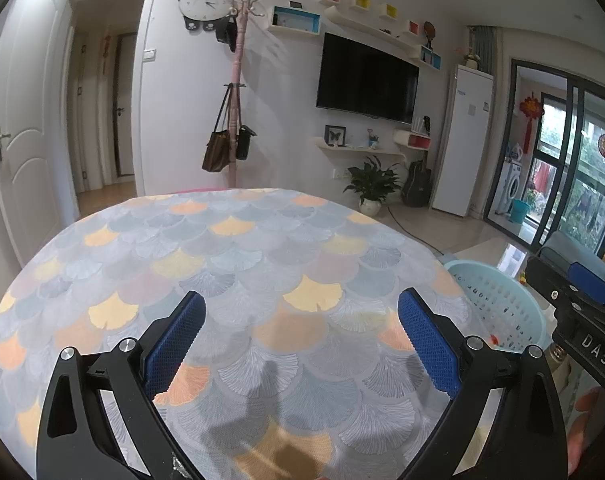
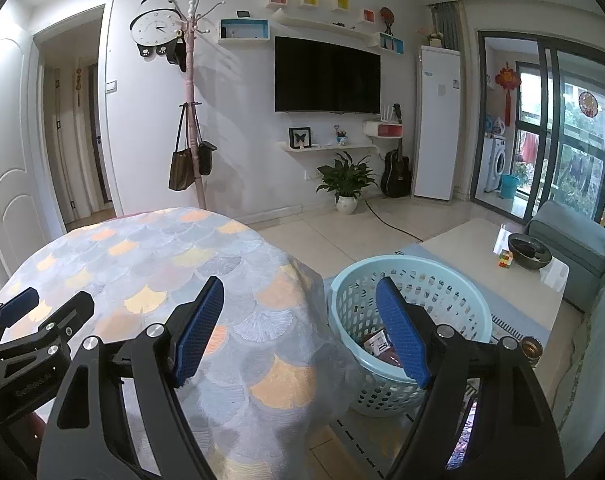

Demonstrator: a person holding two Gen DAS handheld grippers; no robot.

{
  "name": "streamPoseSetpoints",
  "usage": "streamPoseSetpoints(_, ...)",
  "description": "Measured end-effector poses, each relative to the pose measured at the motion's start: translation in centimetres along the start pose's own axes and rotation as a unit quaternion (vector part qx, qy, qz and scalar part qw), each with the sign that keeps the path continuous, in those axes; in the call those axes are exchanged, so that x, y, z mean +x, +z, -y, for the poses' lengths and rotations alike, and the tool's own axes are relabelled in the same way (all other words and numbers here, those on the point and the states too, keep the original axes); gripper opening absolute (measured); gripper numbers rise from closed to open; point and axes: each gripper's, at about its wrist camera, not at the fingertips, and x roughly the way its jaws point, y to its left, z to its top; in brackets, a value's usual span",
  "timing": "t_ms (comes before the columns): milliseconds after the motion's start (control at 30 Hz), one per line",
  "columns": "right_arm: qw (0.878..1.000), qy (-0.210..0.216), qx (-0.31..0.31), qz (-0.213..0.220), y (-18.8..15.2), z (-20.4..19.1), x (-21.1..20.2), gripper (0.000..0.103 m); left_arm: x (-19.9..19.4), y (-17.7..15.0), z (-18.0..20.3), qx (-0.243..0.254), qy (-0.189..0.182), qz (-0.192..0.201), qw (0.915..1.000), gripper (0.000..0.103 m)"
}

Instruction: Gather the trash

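Observation:
A light blue perforated basket [image 2: 410, 320] stands on the floor right of the round table [image 2: 150, 264]; it also shows in the left wrist view [image 1: 498, 304]. A dark red wrapper [image 2: 378, 345] lies inside it. My right gripper [image 2: 300, 304] is open and empty, held above the table's right edge and the basket. My left gripper [image 1: 302, 312] is open and empty above the table [image 1: 230, 256], whose fan-patterned cloth carries no trash that I can see. The left gripper shows at the left edge of the right wrist view [image 2: 42, 312], and the right gripper at the right edge of the left wrist view [image 1: 582, 292].
A low coffee table [image 2: 486, 252] with a dark bowl [image 2: 528, 251] and a small cube [image 2: 504, 259] stands right of the basket. A grey sofa [image 2: 574, 240] is beyond it. A metal cup [image 2: 531, 347] stands by the basket. A coat rack [image 2: 190, 120] and a potted plant [image 2: 344, 184] stand by the far wall.

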Motion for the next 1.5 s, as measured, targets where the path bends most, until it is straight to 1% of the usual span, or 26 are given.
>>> streamPoseSetpoints(133,1.0,0.001,0.0,-0.001,0.0,-0.1,0.1,0.074,0.1,0.0,-0.1,-0.009,0.013,-0.003,0.9999,0.094)
streamPoseSetpoints(300,1.0,0.004,0.0,-0.003,-0.1,-0.2,0.1,0.074,0.4,0.1,0.1,-0.004,0.012,-0.014,0.9998,0.094)
streamPoseSetpoints(467,1.0,0.004,-0.002,-0.004,-0.2,-0.3,0.1,0.074,0.1,0.0,0.3,-0.001,0.019,-0.01,0.9998,0.094)
streamPoseSetpoints(1000,1.0,0.003,-0.007,-0.006,-0.4,-0.3,-0.1,0.074,-0.1,0.2,0.8,0.004,0.022,-0.009,0.9997,0.094)
streamPoseSetpoints(1167,1.0,0.0,-0.007,-0.006,-0.3,-0.3,-0.3,0.074,-0.7,0.5,0.7,0.0,0.032,-0.008,0.9995,0.094)
streamPoseSetpoints(1300,1.0,0.003,-0.008,-0.002,-0.4,-0.5,-0.8,0.074,-1.7,0.8,0.7,0.012,0.042,-0.001,0.999,0.094)
streamPoseSetpoints(1367,1.0,0.003,-0.011,0.001,-0.4,-0.7,-1.1,0.074,-2.2,1.0,0.5,0.009,0.037,-0.003,0.9993,0.094)
streamPoseSetpoints(1433,1.0,0.004,-0.013,0.003,-0.3,-1.0,-1.4,0.074,-2.4,1.2,0.0,-0.001,0.024,-0.014,0.9996,0.094)
streamPoseSetpoints(1500,1.0,0.005,-0.016,0.005,-0.1,-1.2,-1.7,0.074,-2.7,1.2,-0.4,-0.006,0.024,-0.012,0.9996,0.094)
